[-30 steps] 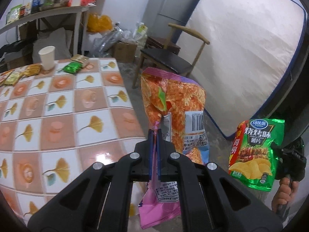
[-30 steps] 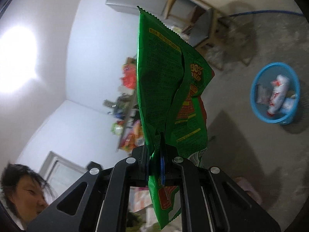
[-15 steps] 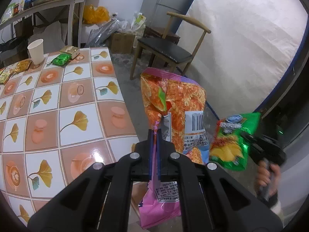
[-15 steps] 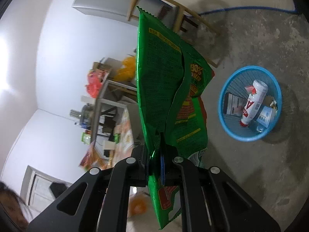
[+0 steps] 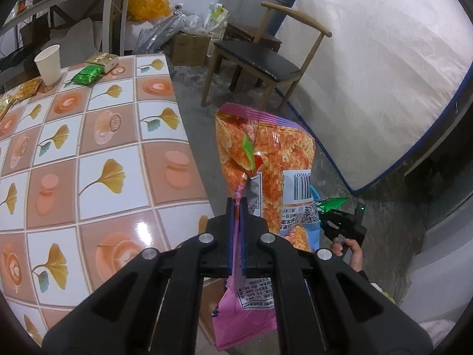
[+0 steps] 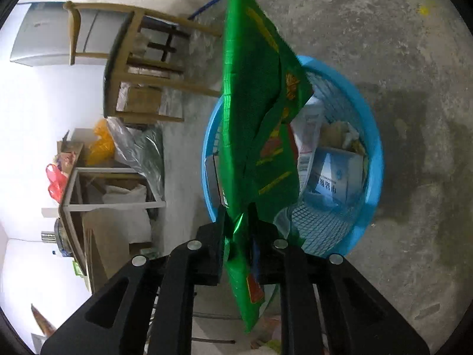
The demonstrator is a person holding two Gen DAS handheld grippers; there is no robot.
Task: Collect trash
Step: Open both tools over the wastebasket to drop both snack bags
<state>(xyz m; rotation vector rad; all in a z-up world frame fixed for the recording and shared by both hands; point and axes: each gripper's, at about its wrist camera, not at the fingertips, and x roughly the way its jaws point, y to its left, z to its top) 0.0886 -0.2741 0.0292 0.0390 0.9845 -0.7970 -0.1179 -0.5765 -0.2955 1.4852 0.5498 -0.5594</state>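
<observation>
Green chip bag [image 6: 254, 136] lengthwise along opening right tongs [image 6: 238, 230] – seemingly over blue basket [image 6: 369, 148] – left tongs [image 5: 235, 222] clamping orange bag [image 5: 266, 159]

Green chip bag [image 6: 254, 136] over blue basket [image 6: 369, 136]; orange bag [image 5: 266, 159] upright.

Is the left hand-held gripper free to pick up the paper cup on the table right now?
Probably not: the left hand-held gripper is shut on the orange snack bag, and the paper cup stands at the table's far end.

Shiny green bag [image 6: 260, 136], blue plastic basket [image 6: 371, 159], rough grey floor [image 6: 399, 44], glossy tablecloth [image 5: 97, 159].
</observation>
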